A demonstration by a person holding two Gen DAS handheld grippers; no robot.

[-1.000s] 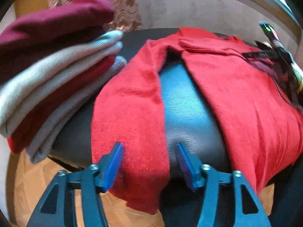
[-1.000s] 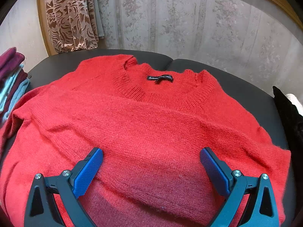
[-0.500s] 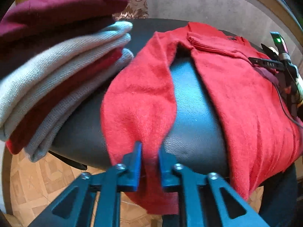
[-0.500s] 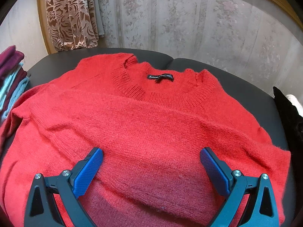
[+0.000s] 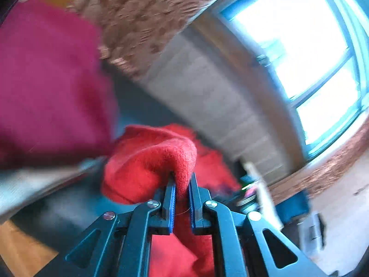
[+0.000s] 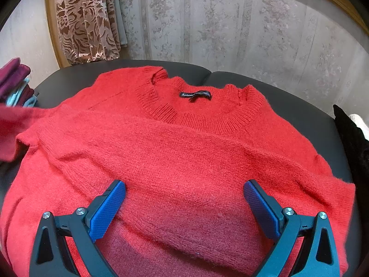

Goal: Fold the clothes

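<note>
Pinching the red fuzzy knit sweater's sleeve (image 5: 150,161), the left gripper (image 5: 182,198) lifts it; the right gripper (image 6: 184,205) hovers spread above the sweater's body.

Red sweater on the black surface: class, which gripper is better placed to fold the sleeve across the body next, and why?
Left. The left gripper is shut on the sleeve, lifted off the surface. The right gripper hangs open over the red sweater body, holding nothing.

Only text is on the black neck label (image 6: 196,94) inside the red sweater (image 6: 184,161) collar, too small to read
</note>
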